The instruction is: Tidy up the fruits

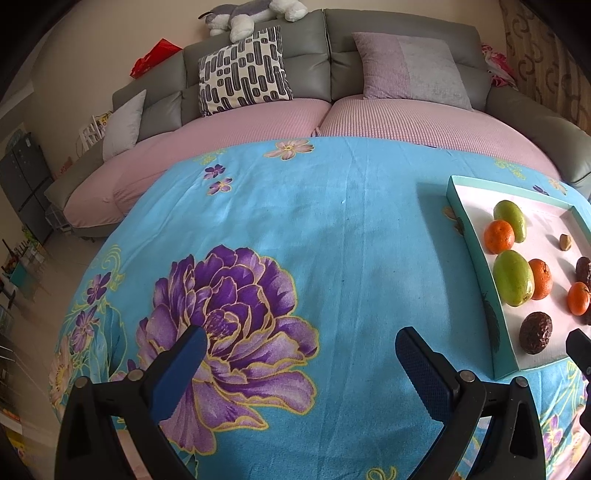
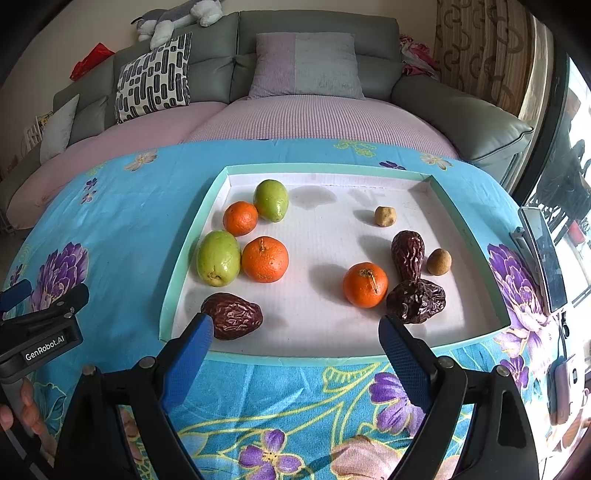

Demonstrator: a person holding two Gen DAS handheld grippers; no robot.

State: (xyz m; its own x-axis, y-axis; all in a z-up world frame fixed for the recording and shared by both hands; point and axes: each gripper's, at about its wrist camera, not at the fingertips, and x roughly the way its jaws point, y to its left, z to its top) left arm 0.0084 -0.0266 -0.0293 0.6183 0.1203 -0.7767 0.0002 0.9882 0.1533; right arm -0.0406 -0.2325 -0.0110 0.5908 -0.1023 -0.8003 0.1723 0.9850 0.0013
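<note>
A shallow teal tray with a white floor sits on the blue floral cloth. It holds two green fruits, three oranges, three dark wrinkled dates and two small brown longans. My right gripper is open and empty, its tips over the tray's near edge, the left tip beside the near-left date. My left gripper is open and empty over bare cloth, left of the tray. It also shows in the right wrist view at the left edge.
A grey sofa with pink seat covers and cushions runs behind the table. A phone on a stand sits at the table's right edge. The cloth left of the tray carries a large purple flower print.
</note>
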